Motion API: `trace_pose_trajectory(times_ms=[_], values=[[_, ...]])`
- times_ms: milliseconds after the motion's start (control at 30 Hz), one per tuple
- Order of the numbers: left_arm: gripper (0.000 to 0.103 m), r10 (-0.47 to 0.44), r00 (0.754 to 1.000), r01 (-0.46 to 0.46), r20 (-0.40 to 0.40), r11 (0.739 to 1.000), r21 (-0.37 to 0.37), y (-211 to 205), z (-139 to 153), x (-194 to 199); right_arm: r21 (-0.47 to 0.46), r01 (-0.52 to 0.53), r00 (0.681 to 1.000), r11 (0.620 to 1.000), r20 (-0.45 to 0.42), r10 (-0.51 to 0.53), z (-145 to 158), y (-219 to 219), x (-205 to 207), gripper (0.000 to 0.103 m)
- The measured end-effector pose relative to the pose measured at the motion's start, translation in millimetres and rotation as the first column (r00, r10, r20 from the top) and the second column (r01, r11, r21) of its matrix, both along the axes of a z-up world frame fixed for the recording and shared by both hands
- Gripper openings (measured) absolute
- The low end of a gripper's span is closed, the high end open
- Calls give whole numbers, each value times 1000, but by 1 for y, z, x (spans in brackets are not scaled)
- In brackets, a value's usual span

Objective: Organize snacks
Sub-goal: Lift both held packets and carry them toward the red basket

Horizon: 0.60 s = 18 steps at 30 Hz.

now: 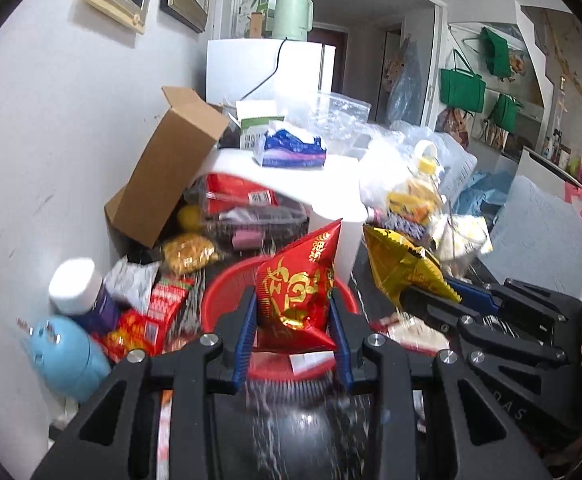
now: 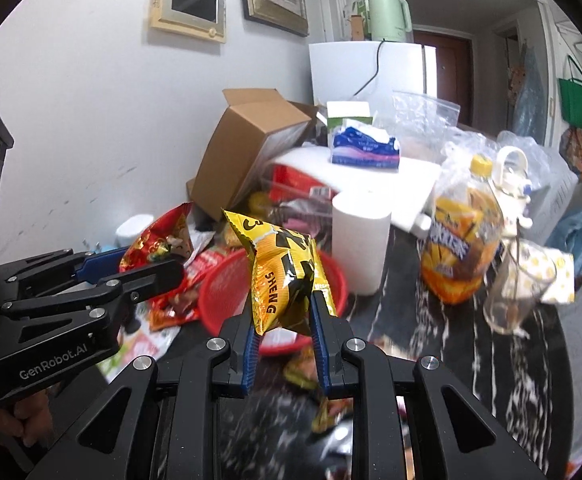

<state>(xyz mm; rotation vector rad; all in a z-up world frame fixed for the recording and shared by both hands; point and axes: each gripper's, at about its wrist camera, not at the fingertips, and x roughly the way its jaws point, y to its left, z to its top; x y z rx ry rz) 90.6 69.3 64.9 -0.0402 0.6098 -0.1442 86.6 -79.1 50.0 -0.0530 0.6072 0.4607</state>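
A cluttered dark marbled tabletop (image 2: 471,360) fills the lower frame beneath a white wall. At lower left in the left wrist view, a pale blue container (image 1: 69,360) and a white-capped bottle (image 1: 77,288) lean among red snack packs. At centre left an open cardboard box (image 1: 167,168) tilts against the wall; its contents are out of sight. In the centre, the left gripper (image 1: 293,316) clamps a red snack bag (image 1: 295,300) between its blue pads, above a red mesh basket (image 1: 221,300); a white-and-red item lies inside, too blurred to identify. In the right wrist view, the right gripper (image 2: 283,312) pinches a yellow snack bag (image 2: 283,276) over the same basket's edge. Right of centre stands a white paper roll (image 2: 359,240), then an orange drink bottle (image 2: 461,240) wrapped in clear plastic, and an empty-looking glass (image 2: 511,296).
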Motion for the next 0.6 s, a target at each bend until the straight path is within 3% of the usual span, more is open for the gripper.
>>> trace_pose_trajectory(times_ms=[300, 600], values=[[33, 29, 999, -30, 16, 1000, 7, 5, 1, 55, 5, -9, 1000, 1000, 18, 9, 3, 11, 53, 23], [33, 83, 993, -80, -88, 996, 40, 18, -36, 92, -24, -17, 998, 1000, -54, 15, -27, 25, 94, 23]])
